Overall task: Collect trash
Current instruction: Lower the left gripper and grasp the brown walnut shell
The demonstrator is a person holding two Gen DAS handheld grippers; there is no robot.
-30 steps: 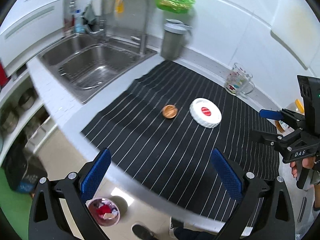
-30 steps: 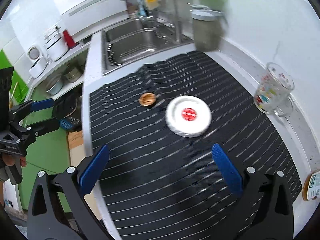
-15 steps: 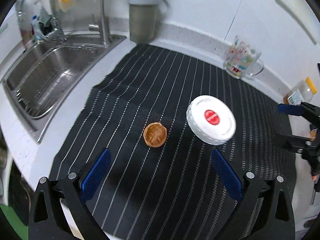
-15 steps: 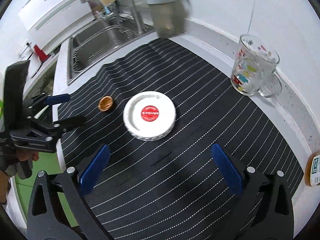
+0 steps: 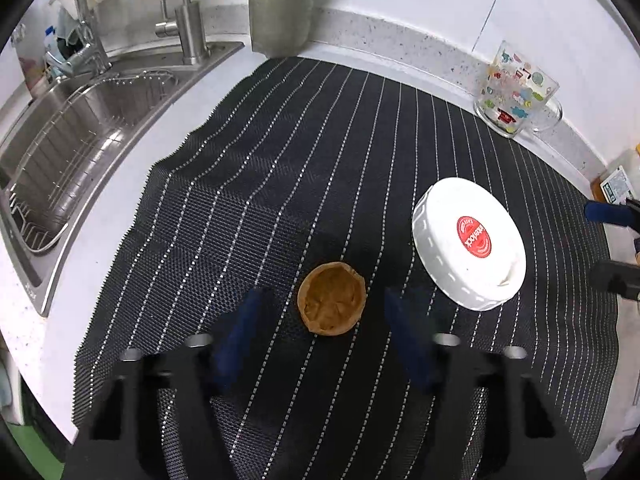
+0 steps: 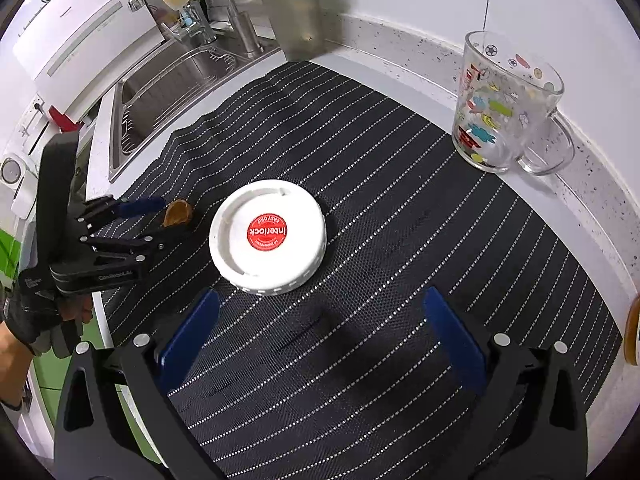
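A brown walnut half-shell point(image 5: 332, 298) lies hollow side up on the black striped mat point(image 5: 280, 152). My left gripper point(image 5: 326, 314) is open, low over the mat, with the shell between its blue fingertips. The right wrist view shows the shell point(image 6: 178, 213) between the left gripper's fingers point(image 6: 140, 206). A white round lid with a red sticker point(image 5: 469, 243) lies just right of the shell. My right gripper point(image 6: 320, 334) is open and empty, just short of the lid point(image 6: 267, 235).
A steel sink point(image 5: 72, 136) with a wire rack lies left of the mat. A grey canister point(image 5: 282, 4) stands at the back wall. A printed glass mug point(image 6: 500, 104) stands at the mat's back right, and the counter's front edge is on the left.
My left gripper has moved forward and down to the shell, and its fingers have narrowed around it. My right gripper has moved closer to the white lid.
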